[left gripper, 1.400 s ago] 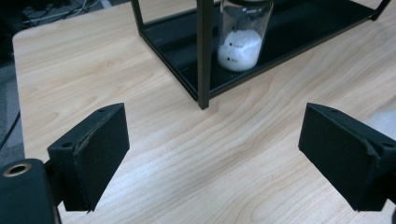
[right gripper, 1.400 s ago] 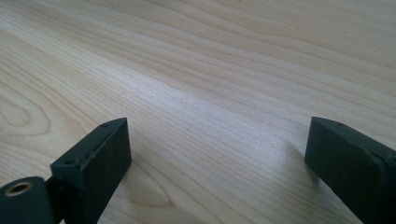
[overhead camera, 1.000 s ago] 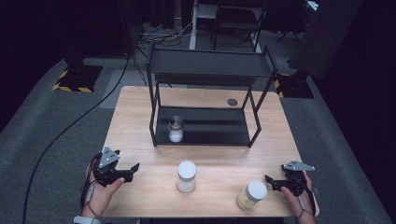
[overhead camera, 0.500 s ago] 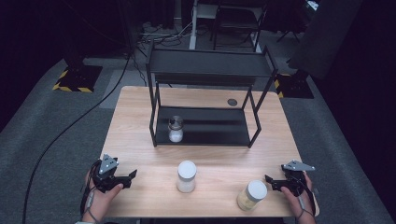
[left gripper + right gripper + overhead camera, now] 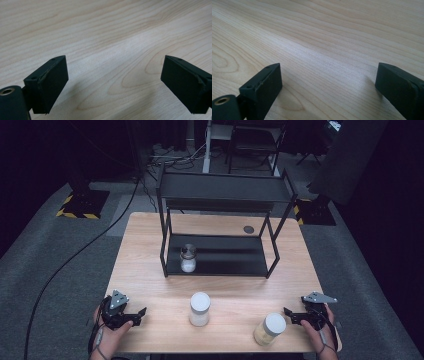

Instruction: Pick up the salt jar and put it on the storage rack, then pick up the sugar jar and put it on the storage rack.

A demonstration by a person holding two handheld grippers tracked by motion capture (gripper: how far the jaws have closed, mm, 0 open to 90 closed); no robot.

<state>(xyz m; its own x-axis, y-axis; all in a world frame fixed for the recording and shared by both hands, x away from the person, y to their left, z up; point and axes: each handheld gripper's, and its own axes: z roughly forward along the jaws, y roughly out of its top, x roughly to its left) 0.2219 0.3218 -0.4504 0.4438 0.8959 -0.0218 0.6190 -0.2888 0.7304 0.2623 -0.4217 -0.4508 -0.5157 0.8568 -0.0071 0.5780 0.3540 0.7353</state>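
Left gripper [image 5: 136, 312] low at near-left table [image 5: 150, 250] edge, jaws apart, just opened further, nothing between. Right gripper [image 5: 289, 314] at near right, jaws apart, empty, just right of yellow-filled jar [image 5: 270, 328]. White-lidded jar [image 5: 199, 308] near centre. Small jar [image 5: 188, 258] on rack [image 5: 225, 195] lower shelf.

My left gripper [image 5: 115, 87] hangs close over the light wooden tabletop [image 5: 105, 37], jaws spread wide with bare grain between them; they have just been opening.
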